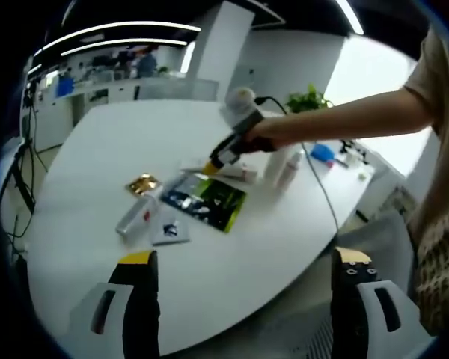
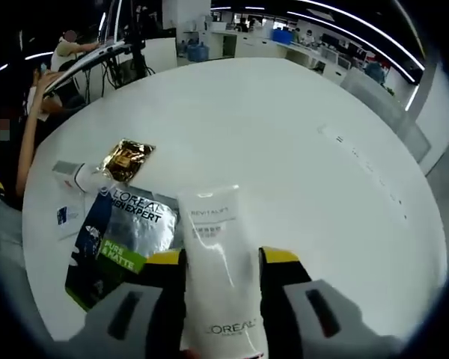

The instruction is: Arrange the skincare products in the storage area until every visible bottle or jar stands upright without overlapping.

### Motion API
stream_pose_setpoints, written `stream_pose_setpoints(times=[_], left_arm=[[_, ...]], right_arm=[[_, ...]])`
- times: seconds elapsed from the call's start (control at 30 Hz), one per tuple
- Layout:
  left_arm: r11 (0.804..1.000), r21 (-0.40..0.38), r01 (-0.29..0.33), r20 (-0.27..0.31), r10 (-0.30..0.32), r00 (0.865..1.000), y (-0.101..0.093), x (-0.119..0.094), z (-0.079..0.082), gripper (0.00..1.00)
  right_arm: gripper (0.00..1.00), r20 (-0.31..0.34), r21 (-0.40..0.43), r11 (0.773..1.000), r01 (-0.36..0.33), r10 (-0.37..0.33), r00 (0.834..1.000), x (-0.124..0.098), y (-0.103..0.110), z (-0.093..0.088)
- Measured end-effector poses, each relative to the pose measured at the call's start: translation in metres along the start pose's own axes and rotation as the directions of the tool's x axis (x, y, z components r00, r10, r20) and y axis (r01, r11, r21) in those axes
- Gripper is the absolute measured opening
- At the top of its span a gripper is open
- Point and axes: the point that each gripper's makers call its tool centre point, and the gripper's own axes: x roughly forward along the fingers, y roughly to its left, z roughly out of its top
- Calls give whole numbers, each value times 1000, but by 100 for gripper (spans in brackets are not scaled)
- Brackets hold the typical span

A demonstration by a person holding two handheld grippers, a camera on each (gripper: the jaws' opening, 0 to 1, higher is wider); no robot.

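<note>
In the right gripper view, the right hand-held gripper [image 2: 223, 262] has its jaws closed against the sides of a white tube [image 2: 218, 262] marked Revitalift, which runs lengthwise between them and reaches out over the white surface [image 2: 299, 142]. Just left of the tube lies a dark flat pouch [image 2: 123, 235] with a green label; a gold sachet [image 2: 126, 158] lies farther left, beyond it. In the left gripper view, the left hand-held gripper [image 1: 243, 269] hangs with jaws wide apart and nothing between them, at the near edge of the surface, well apart from the pouch. Two white bottles [image 1: 283, 166] stand upright at the far right.
</note>
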Motion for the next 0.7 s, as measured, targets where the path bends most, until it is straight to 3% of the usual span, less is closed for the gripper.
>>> stream_pose_setpoints(times=[0.43, 0.7], left_arm=[[1000, 15, 11, -7, -11, 1000, -1, 7, 2, 91], [999, 34, 4, 0, -4, 1000, -3, 5, 4, 90]], right_arm=[[32, 17, -65, 998, 1, 0, 1000, -4, 1, 3], [31, 100, -43, 998, 51, -47, 994, -30, -1, 18]])
